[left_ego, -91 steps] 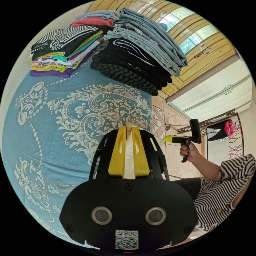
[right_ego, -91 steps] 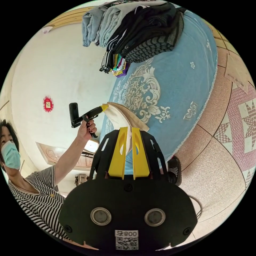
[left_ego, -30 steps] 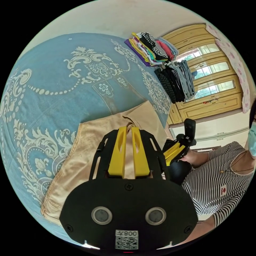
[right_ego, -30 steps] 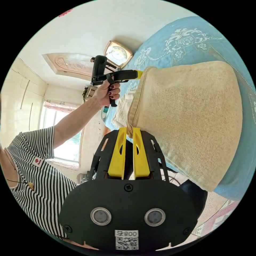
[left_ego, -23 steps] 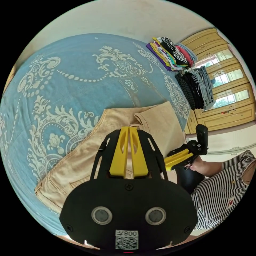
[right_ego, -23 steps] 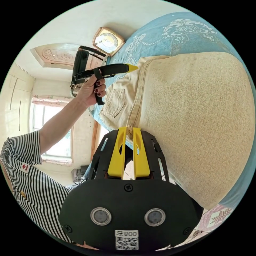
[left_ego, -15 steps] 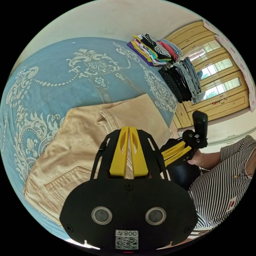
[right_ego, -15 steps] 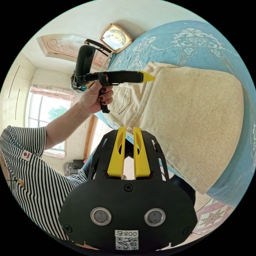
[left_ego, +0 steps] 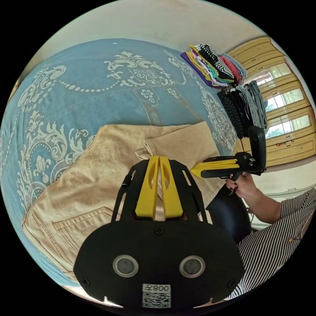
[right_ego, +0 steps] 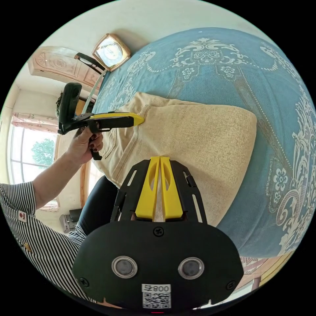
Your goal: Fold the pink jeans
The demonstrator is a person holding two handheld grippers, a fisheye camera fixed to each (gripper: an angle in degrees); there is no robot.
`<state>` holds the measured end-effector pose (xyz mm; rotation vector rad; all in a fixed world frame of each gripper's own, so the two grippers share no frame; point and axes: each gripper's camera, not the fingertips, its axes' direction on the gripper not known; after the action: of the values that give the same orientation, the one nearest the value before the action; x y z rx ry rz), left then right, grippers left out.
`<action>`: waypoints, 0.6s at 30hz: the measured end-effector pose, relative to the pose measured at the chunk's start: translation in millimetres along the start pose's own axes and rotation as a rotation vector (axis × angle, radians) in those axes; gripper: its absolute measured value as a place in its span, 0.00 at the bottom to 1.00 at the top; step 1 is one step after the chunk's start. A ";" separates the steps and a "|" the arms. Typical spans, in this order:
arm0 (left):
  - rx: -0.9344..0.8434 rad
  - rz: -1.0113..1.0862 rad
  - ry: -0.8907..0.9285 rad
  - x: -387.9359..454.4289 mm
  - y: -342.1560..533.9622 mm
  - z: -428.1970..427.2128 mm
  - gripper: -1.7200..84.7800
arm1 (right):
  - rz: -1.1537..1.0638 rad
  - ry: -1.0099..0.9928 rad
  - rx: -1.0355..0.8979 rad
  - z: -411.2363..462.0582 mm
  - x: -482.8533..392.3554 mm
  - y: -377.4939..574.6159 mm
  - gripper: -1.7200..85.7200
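The pale pink jeans (left_ego: 98, 171) lie folded over on the blue patterned bedspread (left_ego: 82, 98), with a back pocket (left_ego: 79, 223) showing at one end. In the right gripper view the jeans (right_ego: 204, 138) form a broad flat rectangle. My left gripper (left_ego: 159, 158) is shut, its tips over the folded hem (left_ego: 148, 149); from the other view its (right_ego: 142, 119) tip rests against a seam. My right gripper (right_ego: 159, 158) is shut, hovering over the near part of the jeans, with nothing clamped. The left gripper view has it (left_ego: 192, 171) near the jeans' edge, held by a hand (left_ego: 243, 186).
Two stacks of folded clothes, a colourful one (left_ego: 214, 67) and a dark and grey one (left_ego: 243, 108), stand at the bed's far end. Yellow wooden window frames (left_ego: 289, 131) are behind them. A clock (right_ego: 110, 52) leans at the bed's head. A person in a striped top (right_ego: 36, 230) stands beside the bed.
Three seconds ago both grippers held the jeans up; now the jeans lie folded on the bed. The right gripper's jaws, parted half a second ago, have shut and moved over the cloth.
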<state>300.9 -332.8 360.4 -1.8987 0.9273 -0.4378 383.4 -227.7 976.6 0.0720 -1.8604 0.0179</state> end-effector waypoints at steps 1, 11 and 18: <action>0.032 -0.004 0.015 -4.9 2.9 -7.4 0.02 | 0.003 -0.006 -0.001 0.9 1.0 -1.6 0.02; 0.104 -0.262 0.181 -83.0 20.2 -17.1 0.02 | 0.001 -0.101 -0.009 8.9 6.9 -21.9 0.02; 0.153 -0.224 0.243 -99.2 24.5 -28.6 0.02 | -0.041 -0.173 0.050 14.1 -4.4 -42.7 0.03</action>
<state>208.1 -281.4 361.1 -1.8414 0.8120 -0.8648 373.7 -270.8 967.3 0.1506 -2.0314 0.0311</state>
